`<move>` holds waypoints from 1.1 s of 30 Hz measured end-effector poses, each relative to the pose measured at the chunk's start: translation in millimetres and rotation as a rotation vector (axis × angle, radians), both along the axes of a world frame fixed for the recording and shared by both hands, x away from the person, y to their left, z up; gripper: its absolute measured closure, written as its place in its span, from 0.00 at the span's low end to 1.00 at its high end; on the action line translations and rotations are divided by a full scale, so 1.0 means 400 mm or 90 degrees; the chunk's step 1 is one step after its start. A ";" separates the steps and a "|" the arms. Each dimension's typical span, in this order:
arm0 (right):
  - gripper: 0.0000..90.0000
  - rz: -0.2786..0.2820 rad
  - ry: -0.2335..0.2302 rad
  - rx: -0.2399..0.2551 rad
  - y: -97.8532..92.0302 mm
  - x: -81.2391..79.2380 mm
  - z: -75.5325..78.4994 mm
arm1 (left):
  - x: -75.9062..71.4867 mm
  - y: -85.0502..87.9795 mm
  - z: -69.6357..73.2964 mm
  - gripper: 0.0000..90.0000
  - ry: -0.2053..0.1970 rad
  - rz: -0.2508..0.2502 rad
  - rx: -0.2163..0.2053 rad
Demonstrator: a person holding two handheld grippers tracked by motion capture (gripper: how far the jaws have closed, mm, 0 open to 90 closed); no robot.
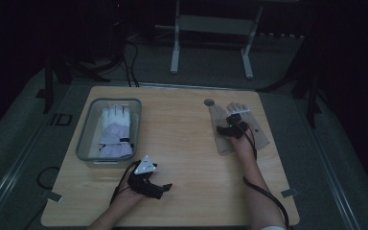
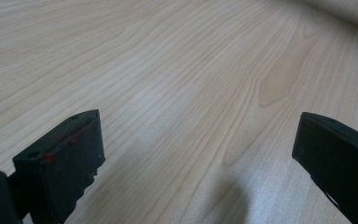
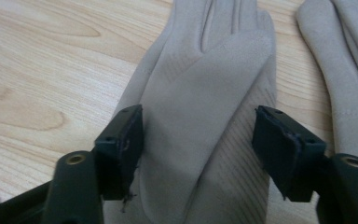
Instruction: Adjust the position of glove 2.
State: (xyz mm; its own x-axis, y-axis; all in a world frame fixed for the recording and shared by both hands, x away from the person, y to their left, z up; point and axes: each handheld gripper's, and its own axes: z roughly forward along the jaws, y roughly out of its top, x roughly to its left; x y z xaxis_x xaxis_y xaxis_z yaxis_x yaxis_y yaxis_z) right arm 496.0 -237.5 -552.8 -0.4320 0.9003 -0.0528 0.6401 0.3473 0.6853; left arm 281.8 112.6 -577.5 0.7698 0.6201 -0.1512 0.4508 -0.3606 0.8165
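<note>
Left gripper (image 1: 146, 179) sits near my edge of the bench (image 1: 191, 191), left of centre, grey plate on top. In the left gripper view (image 2: 196, 154) its jaws stand wide apart with bare wood grain between them, holding nothing. A pale edge shows at the far upper right corner there; can't tell what it is.

Right arm reaches further in, forearm and cable running up the right half of the bench. Right gripper (image 1: 233, 125) is over the beige gloves, on the right side toward the far edge. In the right gripper view (image 3: 198, 140) I see the jaws spread, one on each side of the near beige glove (image 3: 205, 116), straddling its palm. Both jaws sit at the glove's edges; can't tell if the pads touch the fabric, but it isn't pinched. Glove lies flat, fingers pointing away from me.

Second beige glove (image 3: 345, 79) lies just beside it to the right, also flat, fingers away. From the high view the pair (image 1: 242, 127) partly hides under the gripper and hand.

Left side, mid-depth: grey bin (image 1: 88, 139), rectangular, just beyond the left gripper. Inside it lies a white and lilac glove (image 1: 116, 132), fingers toward the far edge, dark strap at the cuff.

Small dark round spot (image 1: 209, 102) on the bench just beyond the beige gloves; too dim to tell what it is.

Beyond the bench: grey floor, cables (image 1: 132, 67), white metal frame (image 1: 211, 43). Room is dark.
</note>
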 end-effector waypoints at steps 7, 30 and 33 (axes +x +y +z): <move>0.69 -0.001 0.001 0.000 0.009 -0.015 0.005 | 0.000 -0.001 -0.001 0.03 0.003 0.001 0.002; 0.87 -0.024 0.001 0.110 0.124 -0.124 0.118 | -0.001 -0.003 -0.001 0.03 0.004 0.006 0.008; 0.87 -0.037 -0.022 0.090 0.156 -0.145 0.135 | -0.001 -0.004 -0.001 0.03 0.006 0.006 0.008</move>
